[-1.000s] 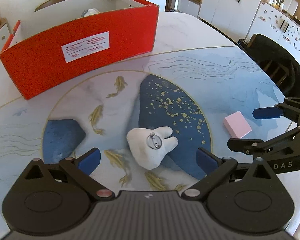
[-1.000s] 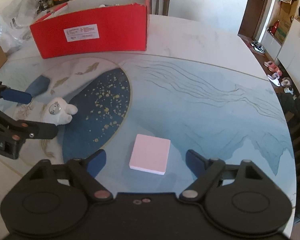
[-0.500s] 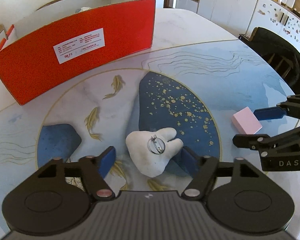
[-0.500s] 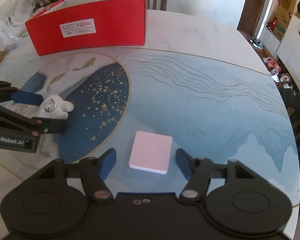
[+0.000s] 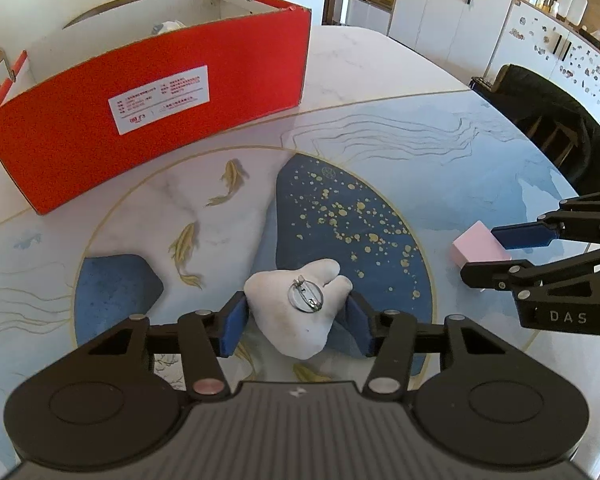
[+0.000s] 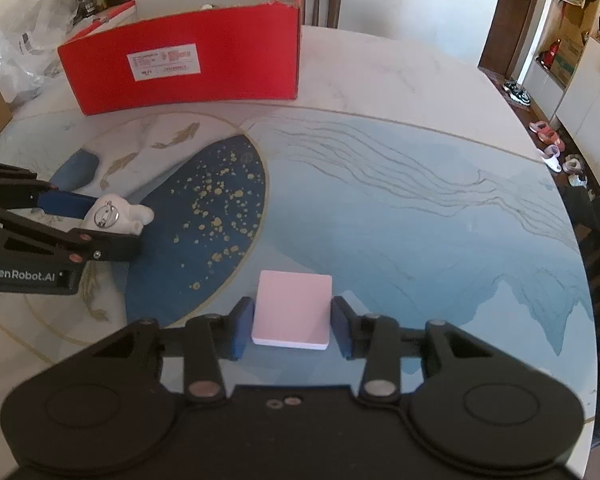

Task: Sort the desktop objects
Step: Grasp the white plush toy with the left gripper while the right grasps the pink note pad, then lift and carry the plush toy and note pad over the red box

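Tongs: left tongs (image 5: 296, 320) clenched on white plush brooch (image 5: 298, 308), right tongs (image 6: 292, 326) clamp pink block (image 6: 293, 308), both on table (image 6: 420, 220). Red box (image 5: 152, 108) behind; contents mostly hidden by front wall.

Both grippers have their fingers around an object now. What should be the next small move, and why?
Probably lift both straight up. The left gripper has its pads against the white plush brooch, and the right gripper is pressed to the sides of the pink block. Both objects lie on the table, short of the red box.
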`<state>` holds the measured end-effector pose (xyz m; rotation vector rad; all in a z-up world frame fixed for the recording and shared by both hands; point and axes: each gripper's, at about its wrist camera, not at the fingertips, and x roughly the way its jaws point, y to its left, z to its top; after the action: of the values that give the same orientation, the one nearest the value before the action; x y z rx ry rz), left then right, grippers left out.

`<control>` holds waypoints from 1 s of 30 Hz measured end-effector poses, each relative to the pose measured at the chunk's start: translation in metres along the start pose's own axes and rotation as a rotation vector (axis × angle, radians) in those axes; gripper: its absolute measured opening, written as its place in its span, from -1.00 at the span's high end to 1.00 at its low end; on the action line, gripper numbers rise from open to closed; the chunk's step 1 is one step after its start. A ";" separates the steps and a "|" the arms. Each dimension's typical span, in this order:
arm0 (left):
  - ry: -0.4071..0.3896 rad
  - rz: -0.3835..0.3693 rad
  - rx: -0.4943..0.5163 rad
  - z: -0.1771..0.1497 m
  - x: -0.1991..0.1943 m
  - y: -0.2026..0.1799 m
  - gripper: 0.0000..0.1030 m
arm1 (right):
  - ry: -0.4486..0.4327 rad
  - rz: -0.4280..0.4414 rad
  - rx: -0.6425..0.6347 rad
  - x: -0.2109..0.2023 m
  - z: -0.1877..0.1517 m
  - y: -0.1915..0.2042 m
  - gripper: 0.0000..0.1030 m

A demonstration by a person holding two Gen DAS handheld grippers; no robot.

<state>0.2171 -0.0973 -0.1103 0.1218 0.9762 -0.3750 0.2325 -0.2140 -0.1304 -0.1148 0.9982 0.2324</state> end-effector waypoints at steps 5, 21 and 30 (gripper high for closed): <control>-0.005 0.002 -0.017 0.006 -0.008 0.003 -0.02 | -0.015 0.006 0.001 -0.007 0.010 0.000 0.22; -0.070 0.011 -0.160 0.045 -0.054 0.032 -0.02 | -0.114 0.070 -0.007 -0.045 0.073 0.015 0.22; -0.127 0.068 -0.228 0.076 -0.079 0.064 -0.02 | -0.208 0.102 -0.030 -0.060 0.123 0.020 0.21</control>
<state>0.2601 -0.0382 -0.0071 -0.0751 0.8807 -0.2045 0.2969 -0.1788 -0.0132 -0.0651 0.7944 0.3461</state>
